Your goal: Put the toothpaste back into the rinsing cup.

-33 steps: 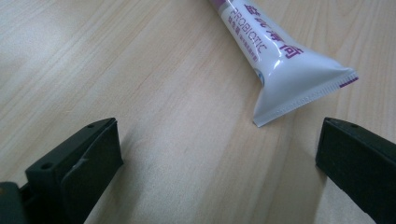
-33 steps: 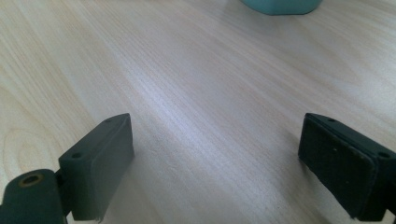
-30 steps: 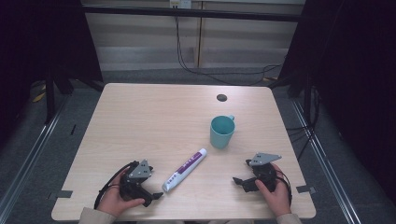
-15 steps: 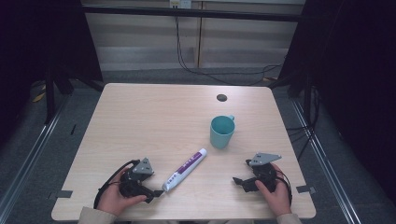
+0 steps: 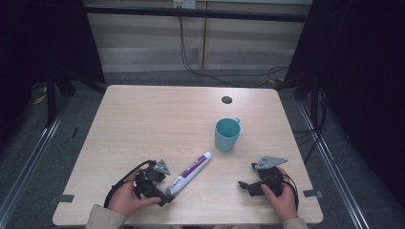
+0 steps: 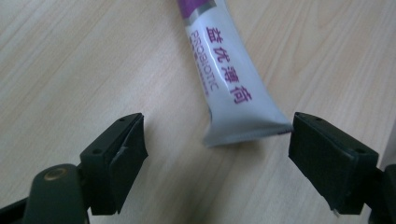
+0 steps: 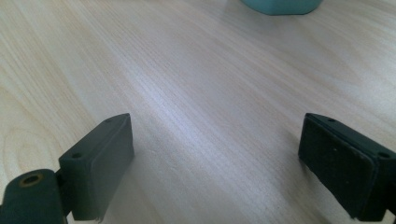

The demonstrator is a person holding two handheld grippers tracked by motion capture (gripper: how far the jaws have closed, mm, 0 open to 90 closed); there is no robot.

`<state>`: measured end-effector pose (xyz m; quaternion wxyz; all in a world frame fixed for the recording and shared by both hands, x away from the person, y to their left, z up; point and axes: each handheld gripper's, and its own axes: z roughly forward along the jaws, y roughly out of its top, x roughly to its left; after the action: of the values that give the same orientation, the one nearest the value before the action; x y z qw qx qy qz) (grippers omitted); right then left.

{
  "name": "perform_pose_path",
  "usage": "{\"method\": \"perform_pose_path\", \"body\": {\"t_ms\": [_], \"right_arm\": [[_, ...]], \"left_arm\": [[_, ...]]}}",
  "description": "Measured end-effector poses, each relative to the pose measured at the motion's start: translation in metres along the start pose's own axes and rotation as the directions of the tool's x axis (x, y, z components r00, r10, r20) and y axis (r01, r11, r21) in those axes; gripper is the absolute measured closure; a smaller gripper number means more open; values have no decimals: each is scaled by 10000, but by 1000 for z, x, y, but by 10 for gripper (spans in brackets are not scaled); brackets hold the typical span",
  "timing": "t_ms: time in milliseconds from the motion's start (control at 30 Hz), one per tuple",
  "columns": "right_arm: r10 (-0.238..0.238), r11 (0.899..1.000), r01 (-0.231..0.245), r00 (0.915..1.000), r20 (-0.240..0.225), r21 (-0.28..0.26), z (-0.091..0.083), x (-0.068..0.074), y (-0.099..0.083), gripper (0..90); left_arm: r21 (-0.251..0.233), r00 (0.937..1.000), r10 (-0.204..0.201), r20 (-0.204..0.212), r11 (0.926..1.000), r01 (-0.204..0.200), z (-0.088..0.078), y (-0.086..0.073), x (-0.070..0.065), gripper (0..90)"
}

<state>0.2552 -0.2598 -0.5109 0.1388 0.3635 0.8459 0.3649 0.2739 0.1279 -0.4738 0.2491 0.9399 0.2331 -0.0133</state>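
- Two grippers rest low at the near edge of the light wooden table (image 5: 143,119); we hold the left gripper (image 5: 165,193) at the tail of the white and purple toothpaste tube (image 5: 188,172) and the right gripper (image 5: 244,185) off to the other side, well apart from it.
- Our left gripper's jaws have just been closing from their widest, and in the left gripper view the tube's flat crimped end (image 6: 247,128) lies between the pads: one corner is at or just short of the right-hand pad (image 6: 327,158), while bare table shows before the left-hand pad (image 6: 126,144). We read that as spread, not yet pinching.
- Our right gripper's jaws stand wide apart over bare wood, holding nothing.
- The tube lies flat, its long axis running diagonally from our left gripper away and to the right, cap end farthest, pointing roughly toward the teal ceramic mug (image 5: 226,135).
- The mug stands upright beyond the tube, near its cap but apart from it.
- We judge the left hand nearer by far, so the pick-up falls to it: close across the tail, then lift.
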Motion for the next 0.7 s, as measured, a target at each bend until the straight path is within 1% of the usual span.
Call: {"method": "perform_pose_path", "body": {"t_ms": [67, 167, 200, 233, 267, 367, 400, 567, 600, 633, 700], "right_arm": [[3, 10000, -3, 10000, -2, -1, 0, 0, 0, 96], [1, 10000, -1, 10000, -2, -1, 0, 0, 0, 96], [-1, 10000, 1, 10000, -3, -3, 0, 0, 0, 96], [3, 10000, -3, 10000, 0, 0, 0, 0, 0, 96], [-8, 10000, 8, 10000, -4, -10, 0, 0, 0, 96], [-8, 10000, 8, 10000, -4, -10, 0, 0, 0, 96], [6, 10000, -6, 10000, -1, 2, 0, 0, 0, 96], [3, 10000, -3, 10000, -2, 0, 0, 0, 0, 96], [2, 10000, -2, 10000, 1, 0, 0, 0, 0, 95], [4, 10000, -4, 10000, 0, 0, 0, 0, 0, 96], [0, 10000, 0, 10000, -6, 4, 0, 0, 0, 96]], "left_arm": [[169, 10000, 69, 11, 9998, -69, 2, 5, 1, 195], [288, 10000, -71, 21, 9996, 70, 5, 11, 0, 201], [331, 10000, -36, 8, 9994, 35, 5, 13, 1, 206], [304, 9999, -142, -23, 9994, 143, 6, 15, 1, 211], [380, 9999, -98, -35, 9992, 99, 6, 16, 3, 217], [414, 9998, -193, -16, 9990, 194, 8, 19, 4, 228], [381, 9994, -342, -4, 9987, 342, 9, 20, 4, 238], [572, 9993, -379, -67, 9976, 383, 14, 28, 6, 265], [590, 9990, -445, -94, 9972, 450, 15, 29, 6, 272], [593, 9991, -402, -91, 9974, 407, 16, 30, 6, 271], [596, 9986, -500, -196, 9969, 511, 18, 34, 7, 280]]}}
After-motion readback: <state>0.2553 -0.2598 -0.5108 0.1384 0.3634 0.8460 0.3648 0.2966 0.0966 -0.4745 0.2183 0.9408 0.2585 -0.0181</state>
